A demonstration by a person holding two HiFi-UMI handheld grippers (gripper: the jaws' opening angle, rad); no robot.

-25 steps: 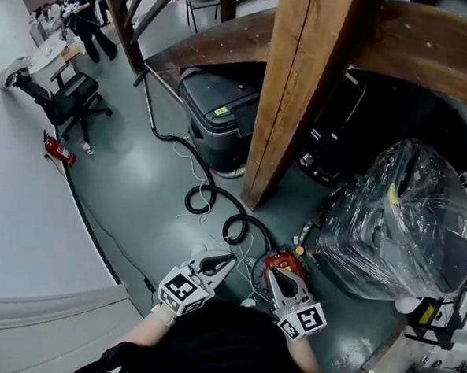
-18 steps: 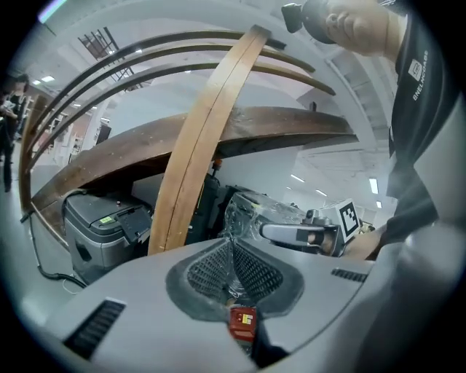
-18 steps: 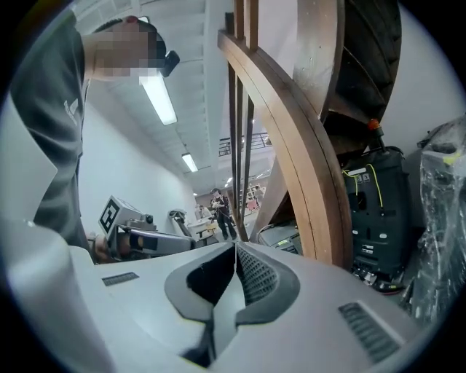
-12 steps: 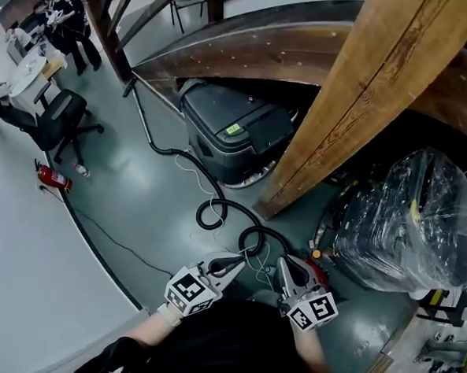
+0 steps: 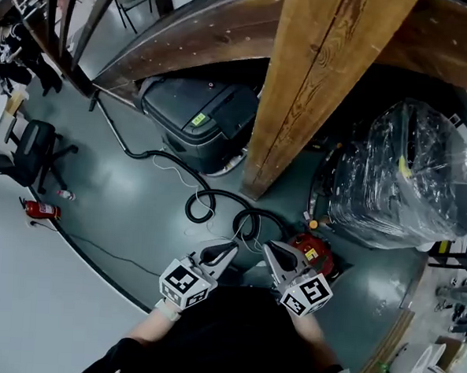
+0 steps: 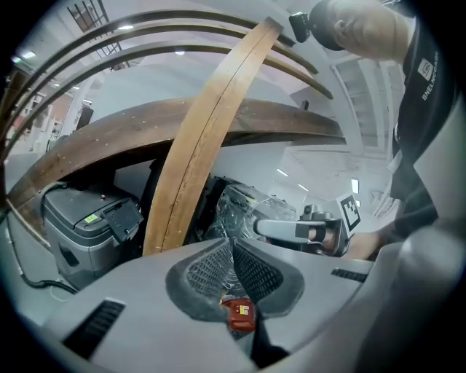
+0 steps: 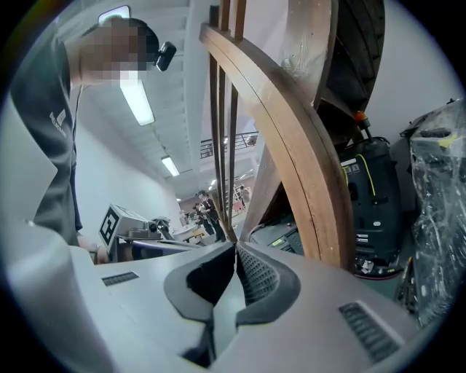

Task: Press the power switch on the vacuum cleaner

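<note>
The vacuum cleaner is a small red canister on the grey floor, with a black hose coiling away to its left. No switch can be made out on it. My right gripper is shut and empty, held in the air just left of the canister. Close beside it is my left gripper, shut and empty too. In the left gripper view the pads meet, and a red labelled patch shows through the gap under them. The right gripper view shows its jaws shut on nothing.
A thick wooden beam rises just beyond the vacuum. Behind it stand a grey machine and a plastic-wrapped bundle. A fire extinguisher and an office chair stand far left. Thin white cords lie by the hose.
The head view has swung, so the beam and machines have shifted in the frame. The red canister, earlier under my right gripper, now lies to its right. Both grippers stay shut.
</note>
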